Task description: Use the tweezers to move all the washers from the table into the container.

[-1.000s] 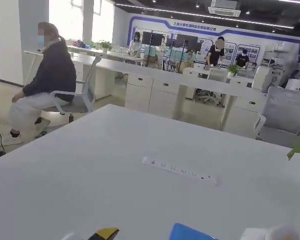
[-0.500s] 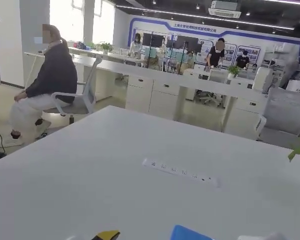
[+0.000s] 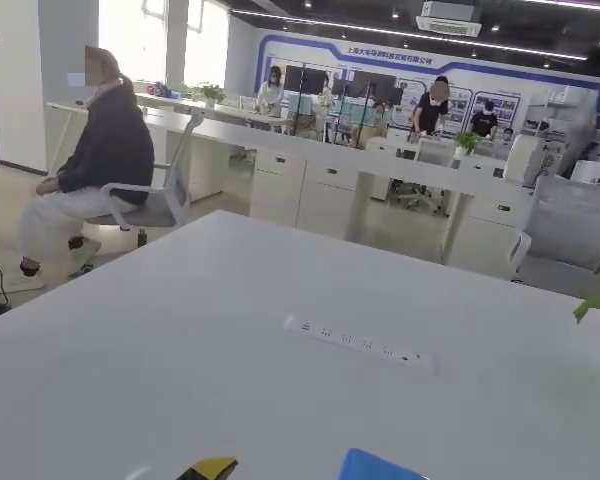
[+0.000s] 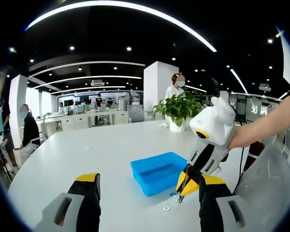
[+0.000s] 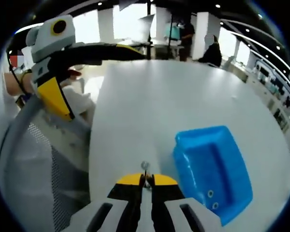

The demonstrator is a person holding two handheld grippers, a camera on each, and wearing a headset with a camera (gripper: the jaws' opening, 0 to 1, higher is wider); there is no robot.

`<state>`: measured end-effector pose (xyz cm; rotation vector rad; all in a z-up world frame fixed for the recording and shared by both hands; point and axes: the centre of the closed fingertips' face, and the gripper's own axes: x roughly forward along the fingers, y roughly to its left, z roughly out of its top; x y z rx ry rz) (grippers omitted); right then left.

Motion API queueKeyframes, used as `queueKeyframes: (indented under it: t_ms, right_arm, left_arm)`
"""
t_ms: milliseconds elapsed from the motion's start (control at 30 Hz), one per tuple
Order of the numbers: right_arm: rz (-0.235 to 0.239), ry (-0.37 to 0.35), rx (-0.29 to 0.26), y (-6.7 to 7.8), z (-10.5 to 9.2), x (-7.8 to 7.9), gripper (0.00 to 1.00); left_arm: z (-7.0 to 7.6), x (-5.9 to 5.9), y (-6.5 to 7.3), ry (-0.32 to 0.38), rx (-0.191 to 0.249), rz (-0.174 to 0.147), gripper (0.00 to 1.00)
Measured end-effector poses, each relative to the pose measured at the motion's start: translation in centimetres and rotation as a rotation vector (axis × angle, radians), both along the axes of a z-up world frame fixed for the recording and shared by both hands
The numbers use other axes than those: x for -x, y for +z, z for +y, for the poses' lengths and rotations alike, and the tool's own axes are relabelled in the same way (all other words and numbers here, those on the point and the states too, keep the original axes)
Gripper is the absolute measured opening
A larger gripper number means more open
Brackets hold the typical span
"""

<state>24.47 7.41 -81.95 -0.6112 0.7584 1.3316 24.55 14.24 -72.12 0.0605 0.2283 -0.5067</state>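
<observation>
Just beside the blue container (image 5: 221,159), noted the right tool (image 5: 146,181) clamped shut on the tweezers (image 5: 145,175), tips at a washer (image 5: 145,166) on or just over the white surface (image 5: 150,96); cannot tell whether lifted. Found the left tool (image 4: 149,180) with jaws wide apart, holding nothing. Counted two washers (image 5: 210,193) already inside the container and at least one loose washer (image 4: 166,208) on the surface near its wall, so judged partly done, with more transfers left.
</observation>
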Motion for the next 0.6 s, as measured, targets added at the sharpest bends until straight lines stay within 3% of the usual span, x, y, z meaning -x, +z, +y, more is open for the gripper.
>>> queueKeyframes:
  t_ms: [267, 600]
  right_arm:
    - [0.004, -0.020, -0.026, 2.7, -0.5, -0.8, 0.03]
    - [0.012, -0.119, -0.112, 6.9, -1.6, -4.3, 0.03]
  left_arm:
    - [0.0, 0.0, 0.1, -0.003, 0.002, -0.002, 0.86]
    - [0.0, 0.0, 0.0, -0.002, 0.003, 0.000, 0.85]
